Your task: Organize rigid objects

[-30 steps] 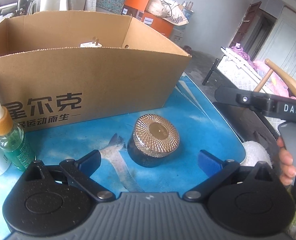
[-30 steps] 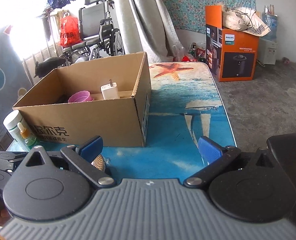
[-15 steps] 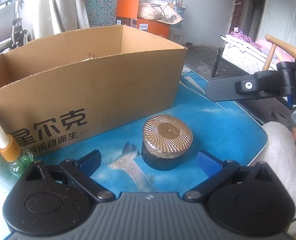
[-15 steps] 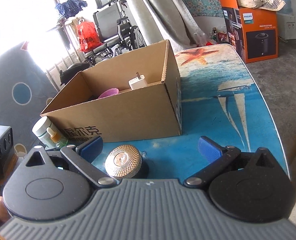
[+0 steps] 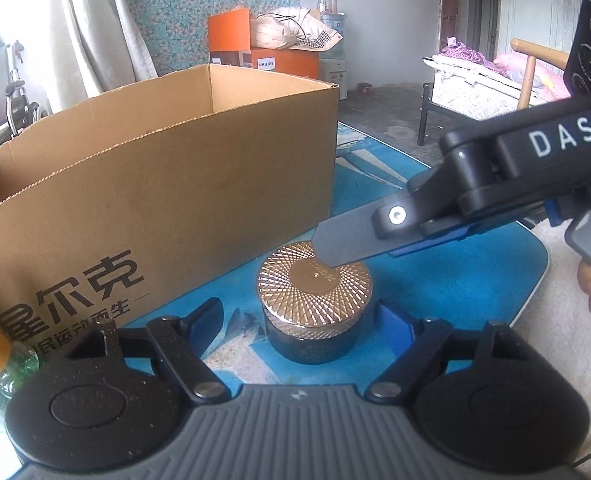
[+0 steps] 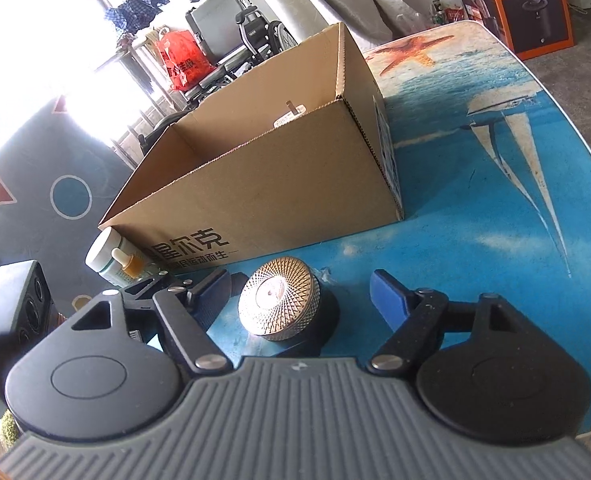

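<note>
A: Where is the jar, relative to the two pairs of tongs?

B: One dark jar (image 5: 315,312) with a patterned gold lid stands upright on the blue sea-print table (image 6: 475,208), near its front edge, just in front of the long side of the cardboard box (image 5: 155,208). The left gripper (image 5: 299,320) has a blue pad on each side of the jar. Its jaws have just been closing, but a gap shows on both sides, so they stand apart with the jar between them, not clamped.

A: And the other pair?

B: The right gripper (image 6: 299,296) also straddles the jar. Its jaws have just been closing too, yet neither pad presses the jar, and the right pad stands clearly off it. From the left wrist view one of its fingers (image 5: 347,240) reaches in from the right, and its tip overlaps the lid's far rim; I cannot tell whether it touches.

A: How many of each thing?

B: One jar, one open box, one dropper bottle (image 6: 129,266) with an orange collar and one white tub (image 6: 103,256), these two by the box's front left corner. One white plug (image 6: 291,118) peeks above the box wall.
</note>
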`<state>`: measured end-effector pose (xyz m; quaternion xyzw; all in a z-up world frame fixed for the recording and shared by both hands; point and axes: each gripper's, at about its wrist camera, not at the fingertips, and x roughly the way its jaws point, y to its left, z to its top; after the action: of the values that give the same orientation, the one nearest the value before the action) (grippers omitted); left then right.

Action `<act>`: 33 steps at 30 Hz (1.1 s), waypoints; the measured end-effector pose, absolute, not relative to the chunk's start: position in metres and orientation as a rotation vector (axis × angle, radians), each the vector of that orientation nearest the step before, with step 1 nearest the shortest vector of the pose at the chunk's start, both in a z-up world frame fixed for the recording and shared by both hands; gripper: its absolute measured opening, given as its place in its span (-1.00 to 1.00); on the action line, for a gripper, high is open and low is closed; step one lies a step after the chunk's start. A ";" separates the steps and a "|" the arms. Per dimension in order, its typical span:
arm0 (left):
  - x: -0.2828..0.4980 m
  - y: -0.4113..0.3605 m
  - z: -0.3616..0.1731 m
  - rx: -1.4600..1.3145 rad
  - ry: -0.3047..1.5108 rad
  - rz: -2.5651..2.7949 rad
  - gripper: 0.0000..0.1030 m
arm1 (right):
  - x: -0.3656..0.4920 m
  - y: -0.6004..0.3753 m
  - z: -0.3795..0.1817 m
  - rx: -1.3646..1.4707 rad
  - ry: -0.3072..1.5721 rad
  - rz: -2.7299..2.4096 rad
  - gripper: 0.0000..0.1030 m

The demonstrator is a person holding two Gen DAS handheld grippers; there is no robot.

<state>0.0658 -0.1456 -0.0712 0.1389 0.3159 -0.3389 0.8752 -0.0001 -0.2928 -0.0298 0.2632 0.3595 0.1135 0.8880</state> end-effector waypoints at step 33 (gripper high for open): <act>0.049 -0.122 0.011 0.205 0.533 -0.611 0.11 | -0.001 -0.268 0.030 0.541 0.658 0.310 -0.27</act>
<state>0.0487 -0.1219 0.0108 0.0997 0.2588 -0.2967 0.9138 -0.0011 -0.2675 0.0296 0.2615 0.3179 0.1496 0.8990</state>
